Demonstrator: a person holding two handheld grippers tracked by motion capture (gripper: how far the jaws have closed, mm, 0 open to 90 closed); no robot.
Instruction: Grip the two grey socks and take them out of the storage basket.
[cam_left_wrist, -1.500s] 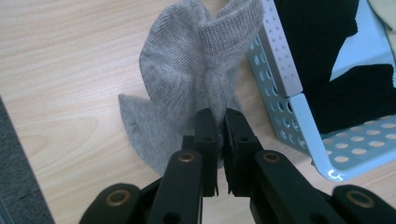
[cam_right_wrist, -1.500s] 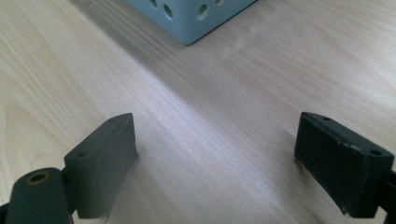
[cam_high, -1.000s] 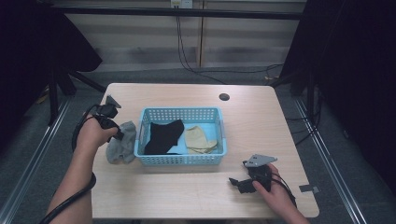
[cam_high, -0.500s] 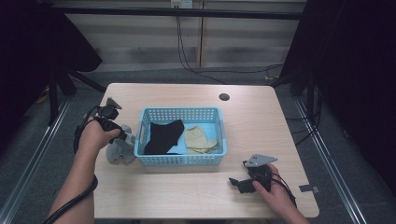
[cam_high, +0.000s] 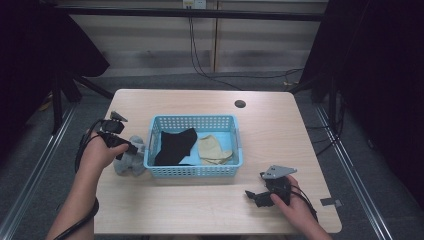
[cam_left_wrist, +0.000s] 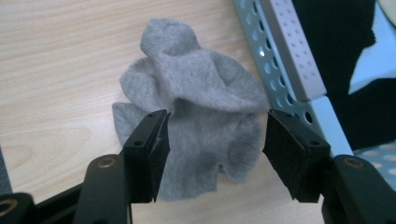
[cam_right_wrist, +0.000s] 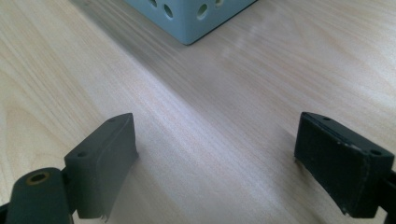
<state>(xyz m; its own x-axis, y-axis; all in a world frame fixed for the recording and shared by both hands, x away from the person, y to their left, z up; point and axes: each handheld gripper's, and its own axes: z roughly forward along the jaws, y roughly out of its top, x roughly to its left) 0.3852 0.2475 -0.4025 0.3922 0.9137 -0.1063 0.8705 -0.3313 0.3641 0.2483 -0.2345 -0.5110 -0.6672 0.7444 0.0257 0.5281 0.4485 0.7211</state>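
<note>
A pale wood-grain table (cam_high: 210, 210) with rounded corners is seen from above, and a wide bare strip of its top is left open along the lower edge of the high view and across its right-hand third. A light blue plastic basket (cam_high: 192, 171) with perforated walls is set near the centre of that view; a black cloth (cam_high: 175, 146) is laid in its left part and a tan cloth (cam_high: 212, 149) in its right part. A crumpled grey sock (cam_left_wrist: 196, 116), soft and finely knitted, is found on the table just beside the basket's left wall, whether touching it cannot be told. The left gripper (cam_left_wrist: 215, 142) is held over the sock at the left of the high view; its jaws are spread apart, one on either side of the sock, and nothing is grasped between them. The black pads (cam_left_wrist: 287, 156) are seen to be flat and matte. The right gripper (cam_high: 252, 196) is kept low over bare wood at the lower right of the high view, well apart from the basket, whose corner is caught at the top of the right gripper view; its jaws are likewise released and wide apart, with only table between them. A small dark round hole (cam_high: 240, 104) is set in the table near its far edge.
</note>
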